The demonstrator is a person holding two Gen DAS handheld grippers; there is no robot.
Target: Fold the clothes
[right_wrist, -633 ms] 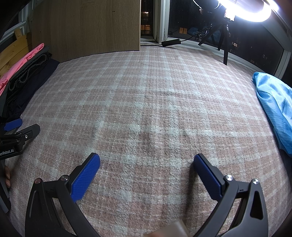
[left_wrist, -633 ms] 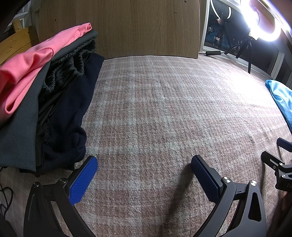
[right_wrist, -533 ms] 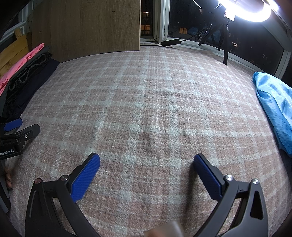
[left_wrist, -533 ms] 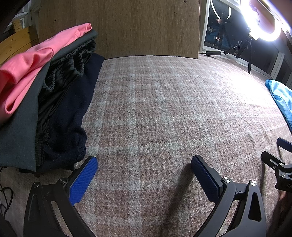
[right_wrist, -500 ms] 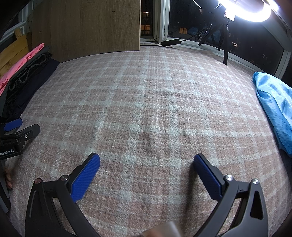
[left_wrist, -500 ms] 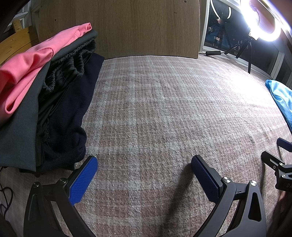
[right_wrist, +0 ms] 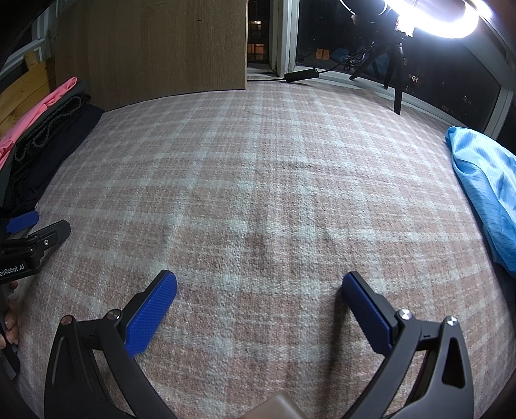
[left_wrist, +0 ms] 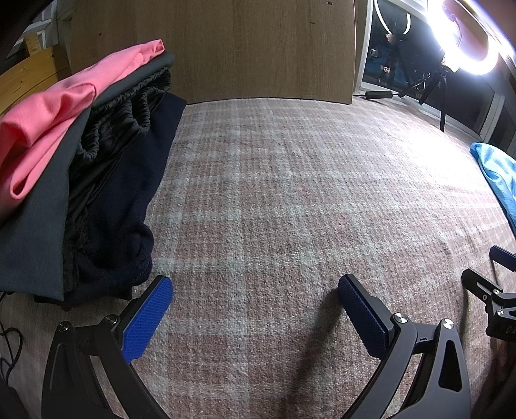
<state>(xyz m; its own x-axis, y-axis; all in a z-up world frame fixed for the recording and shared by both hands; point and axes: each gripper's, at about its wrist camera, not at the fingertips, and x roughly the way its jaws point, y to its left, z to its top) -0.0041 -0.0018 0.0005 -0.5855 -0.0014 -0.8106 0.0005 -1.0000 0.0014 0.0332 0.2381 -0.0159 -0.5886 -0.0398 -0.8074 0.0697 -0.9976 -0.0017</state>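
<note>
Pink plaid blanket (right_wrist: pixel 258 180) covers the surface under a ring light (right_wrist: pixel 435 19). Left tongs (left_wrist: pixel 254 287) and right tongs (right_wrist: pixel 259 283) both spread wide, empty, over the blanket. Folded stack (left_wrist: pixel 80 167) at blanket's left edge; blue garment (right_wrist: pixel 483 190) at its right edge.

White lettering "enRobot.AI", cut off at the edge, on the left hand-held gripper (right_wrist: pixel 22 238).
</note>
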